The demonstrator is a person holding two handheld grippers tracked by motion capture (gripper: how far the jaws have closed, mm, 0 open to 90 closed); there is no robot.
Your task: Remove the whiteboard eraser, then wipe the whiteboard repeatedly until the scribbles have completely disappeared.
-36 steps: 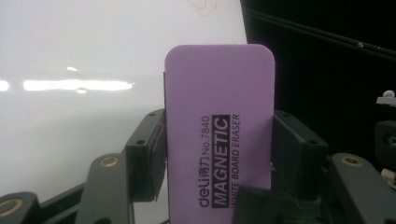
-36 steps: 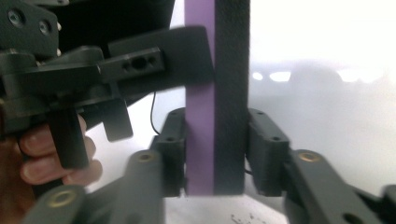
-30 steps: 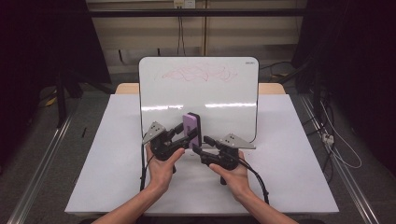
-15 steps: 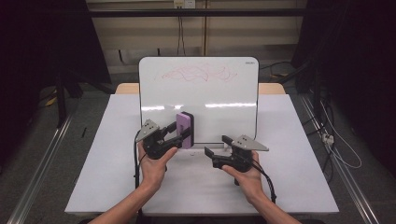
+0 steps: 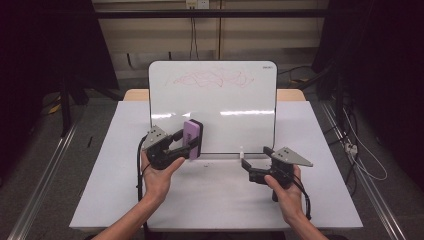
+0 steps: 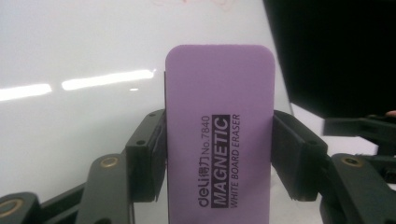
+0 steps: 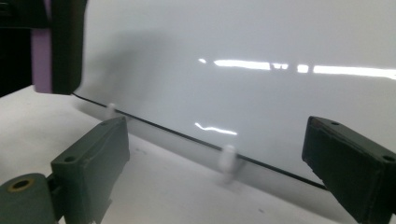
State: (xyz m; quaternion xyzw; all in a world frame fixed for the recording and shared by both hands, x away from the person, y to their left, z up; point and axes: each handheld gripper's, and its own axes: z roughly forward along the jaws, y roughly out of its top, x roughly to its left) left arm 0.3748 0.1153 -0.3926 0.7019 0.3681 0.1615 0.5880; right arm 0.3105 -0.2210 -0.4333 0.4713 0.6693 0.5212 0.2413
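Left tool (image 5: 186, 144) clamped the eraser (image 5: 193, 138) upright, at the board's (image 5: 215, 107) lower left. Right tool (image 5: 252, 167) gaped wide, empty. Risk: a hard wipe could tip the propped board.

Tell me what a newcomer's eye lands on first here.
First, the purple eraser clamped upright in the left gripper, just in front of the whiteboard standing on the table. Next, the red scribble near the board's top edge. The right gripper hangs open and empty near the board's lower right.
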